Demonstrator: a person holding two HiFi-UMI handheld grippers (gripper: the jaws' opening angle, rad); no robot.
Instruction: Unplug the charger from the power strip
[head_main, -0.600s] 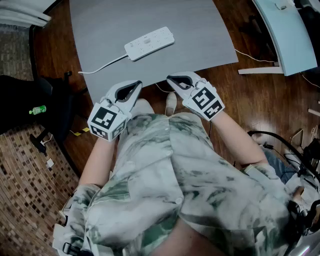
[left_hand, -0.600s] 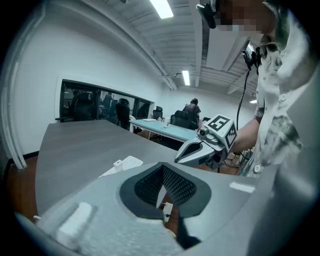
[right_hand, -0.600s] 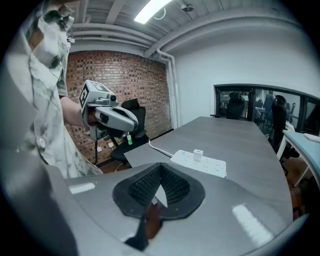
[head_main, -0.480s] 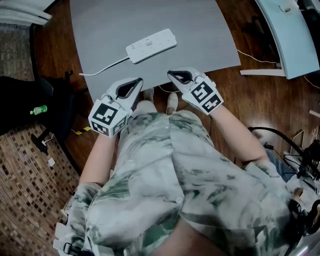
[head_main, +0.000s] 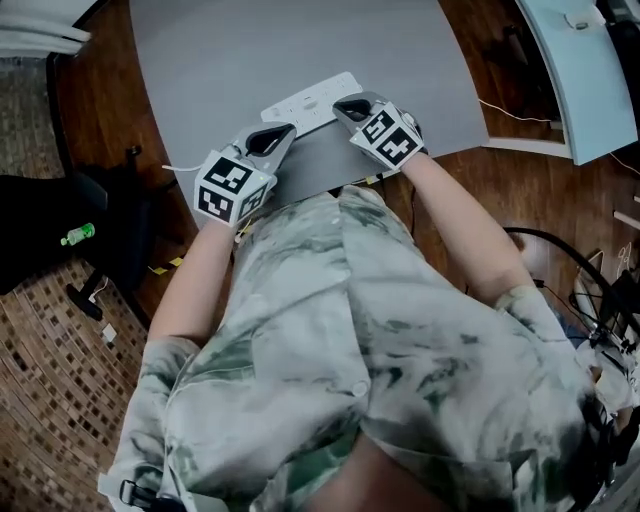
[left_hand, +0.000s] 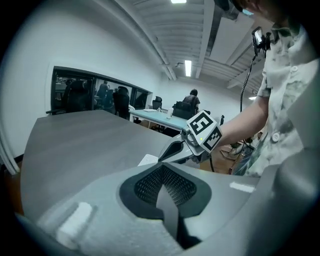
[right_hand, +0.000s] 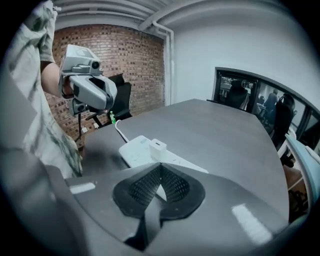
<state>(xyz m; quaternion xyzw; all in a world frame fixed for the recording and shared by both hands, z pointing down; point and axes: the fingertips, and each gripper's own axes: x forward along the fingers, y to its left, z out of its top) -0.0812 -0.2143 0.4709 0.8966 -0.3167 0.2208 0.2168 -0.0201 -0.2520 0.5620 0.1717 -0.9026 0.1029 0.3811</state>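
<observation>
Jaws of both grippers are closed together with nothing between them: the dark ribbed pads of the left gripper (left_hand: 162, 167) meet at the tip, and the same is true for the right gripper (right_hand: 161, 167). Both tips hang over the near part of the grey desk (head_main: 400, 40), close to the power strip (head_main: 305, 100). The charger (right_hand: 158, 148) is plugged into the strip towards the end where the white cable (right_hand: 119, 131) leaves, just beyond the tip of the right gripper.

I judge that the step in hand is the approach, so no grasp is made yet. To do it well, the right jaws should open first and then come down on two opposite flat sides of the charger. The left gripper should press down on a bare part of the strip, because it is long, flat and looks light, and it would probably rise together with the charger. The pull should go straight up, without rocking.

The charger is a small white block with rounded edges, of smooth hard plastic, so it may slip. The mesh-like pads should give good friction. The desk surface is matte and even, so the strip can slide on it.
</observation>
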